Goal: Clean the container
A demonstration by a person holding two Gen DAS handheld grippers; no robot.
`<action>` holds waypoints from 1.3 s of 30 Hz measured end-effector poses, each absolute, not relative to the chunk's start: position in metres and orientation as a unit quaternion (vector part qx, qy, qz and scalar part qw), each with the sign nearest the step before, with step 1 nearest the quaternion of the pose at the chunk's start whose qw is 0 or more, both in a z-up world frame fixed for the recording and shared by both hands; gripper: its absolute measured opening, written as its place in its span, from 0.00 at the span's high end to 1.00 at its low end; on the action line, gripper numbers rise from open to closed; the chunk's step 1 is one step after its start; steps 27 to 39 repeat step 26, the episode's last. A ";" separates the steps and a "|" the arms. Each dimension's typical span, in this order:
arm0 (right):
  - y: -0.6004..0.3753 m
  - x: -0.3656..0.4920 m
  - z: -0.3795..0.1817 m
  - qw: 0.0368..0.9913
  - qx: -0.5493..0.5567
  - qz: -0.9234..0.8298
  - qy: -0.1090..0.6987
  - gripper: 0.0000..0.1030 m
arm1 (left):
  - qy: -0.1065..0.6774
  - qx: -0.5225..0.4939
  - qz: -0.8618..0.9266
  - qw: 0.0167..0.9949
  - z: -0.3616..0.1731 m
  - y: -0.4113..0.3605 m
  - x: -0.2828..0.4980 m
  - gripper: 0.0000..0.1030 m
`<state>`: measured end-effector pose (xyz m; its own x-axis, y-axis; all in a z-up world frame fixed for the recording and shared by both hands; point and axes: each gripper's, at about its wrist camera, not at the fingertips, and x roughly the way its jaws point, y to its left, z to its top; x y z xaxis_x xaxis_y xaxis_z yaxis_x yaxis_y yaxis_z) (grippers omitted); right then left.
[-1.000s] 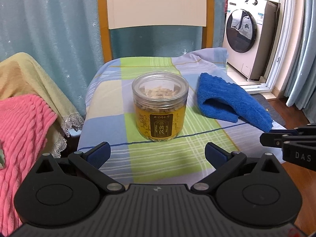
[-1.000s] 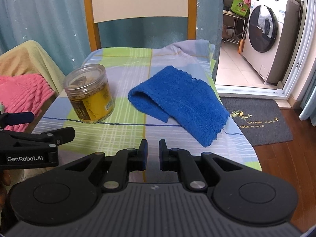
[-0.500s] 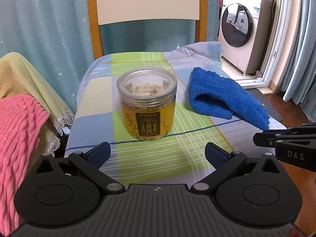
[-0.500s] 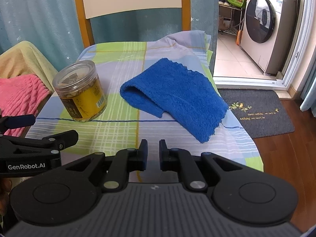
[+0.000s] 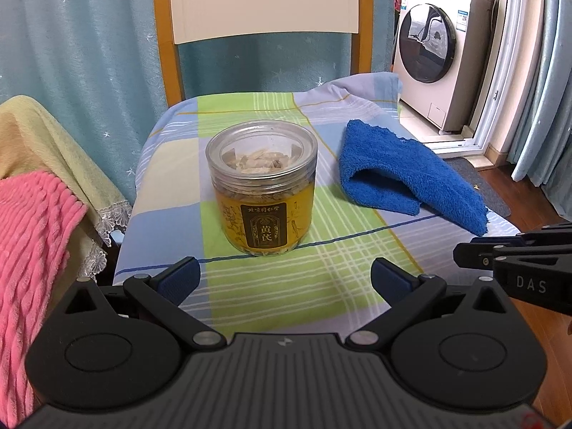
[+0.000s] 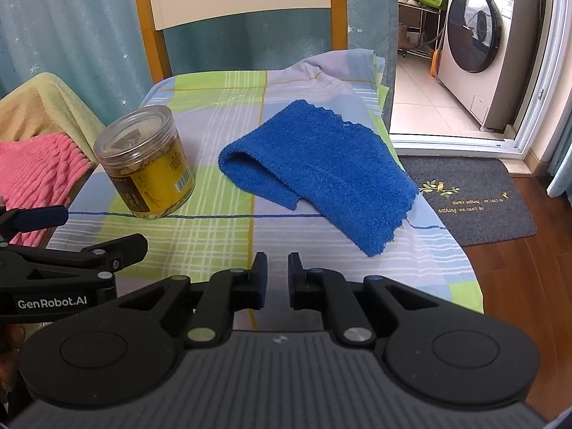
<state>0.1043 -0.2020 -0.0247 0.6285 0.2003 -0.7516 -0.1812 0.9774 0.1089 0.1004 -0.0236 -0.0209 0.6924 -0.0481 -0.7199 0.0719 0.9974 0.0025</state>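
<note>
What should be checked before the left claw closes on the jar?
1. Left claw open wide enough for the jar: ok, jaws spread wider than the jar.
2. Jar centred between the left claw's jaws: ok, slightly left of centre, still ahead of the fingertips.
3. Jar upright on the cloth-covered seat, lid on: ok.
4. Towel free to pick: ok, lying folded to the right of the jar, apart from it.
5. Right claw ready for the towel: not ok, jaws nearly together, holding nothing.
6. Dirt on the jar: cannot tell.
</note>
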 end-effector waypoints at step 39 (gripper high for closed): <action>-0.203 0.107 -0.029 0.900 0.012 0.104 0.422 0.93 | 0.395 0.005 -0.035 0.918 -0.026 -0.023 0.104 0.01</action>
